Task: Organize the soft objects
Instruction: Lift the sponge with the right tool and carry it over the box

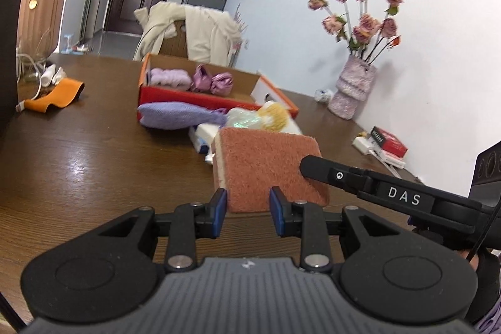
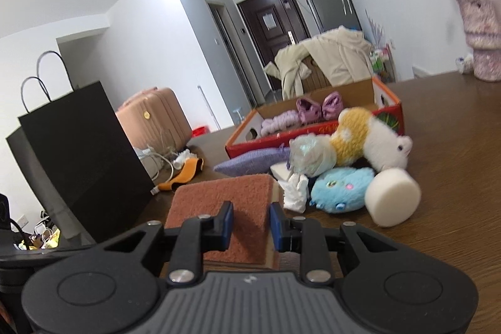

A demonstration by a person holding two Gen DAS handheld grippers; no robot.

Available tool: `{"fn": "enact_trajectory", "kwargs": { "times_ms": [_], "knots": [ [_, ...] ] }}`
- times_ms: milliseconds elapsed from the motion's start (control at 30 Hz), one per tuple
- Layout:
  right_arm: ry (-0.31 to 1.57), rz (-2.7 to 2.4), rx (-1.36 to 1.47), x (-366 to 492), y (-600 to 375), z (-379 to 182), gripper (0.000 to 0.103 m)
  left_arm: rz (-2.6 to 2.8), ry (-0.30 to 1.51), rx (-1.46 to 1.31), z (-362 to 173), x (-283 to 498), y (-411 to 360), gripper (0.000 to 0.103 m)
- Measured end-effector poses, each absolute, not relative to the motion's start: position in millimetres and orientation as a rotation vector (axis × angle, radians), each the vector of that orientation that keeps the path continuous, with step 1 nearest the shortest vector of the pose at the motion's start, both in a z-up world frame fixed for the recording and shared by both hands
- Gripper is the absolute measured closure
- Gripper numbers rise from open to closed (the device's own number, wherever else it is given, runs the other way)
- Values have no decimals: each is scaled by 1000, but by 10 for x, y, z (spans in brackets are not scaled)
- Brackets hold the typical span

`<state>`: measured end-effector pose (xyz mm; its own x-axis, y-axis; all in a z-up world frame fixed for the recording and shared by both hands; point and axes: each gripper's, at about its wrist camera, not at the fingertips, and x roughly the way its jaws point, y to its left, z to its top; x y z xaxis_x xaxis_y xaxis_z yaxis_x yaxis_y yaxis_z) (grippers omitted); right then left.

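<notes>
Both grippers, left (image 1: 247, 210) and right (image 2: 251, 224), clamped narrow on scrub sponge (image 1: 269, 169), lifted over table (image 1: 78, 152). Three purple items already in red box (image 1: 188, 97); plush pile (image 2: 341, 174) still outside.

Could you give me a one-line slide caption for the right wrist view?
Right gripper shut on a rust-brown scouring sponge above a wooden table, soft toys piled before a red cardboard box.

Sponge (image 1: 266, 168) rough, fibrous – table (image 1: 78, 165) glossy wood
</notes>
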<state>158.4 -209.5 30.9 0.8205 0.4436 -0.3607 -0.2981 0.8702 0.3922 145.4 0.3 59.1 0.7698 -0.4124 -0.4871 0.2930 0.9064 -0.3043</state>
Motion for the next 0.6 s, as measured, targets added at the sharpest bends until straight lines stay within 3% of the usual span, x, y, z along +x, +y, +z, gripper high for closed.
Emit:
{"fn": "enact_trajectory", "kwargs": {
  "times_ms": [333, 600],
  "knots": [
    [353, 382, 324, 1313, -2271, 620, 79, -402, 482, -183, 923, 1319, -165, 73],
    [309, 388, 346, 1757, -2327, 1109, 79, -395, 421, -223, 1336, 1797, -140, 73]
  ]
}}
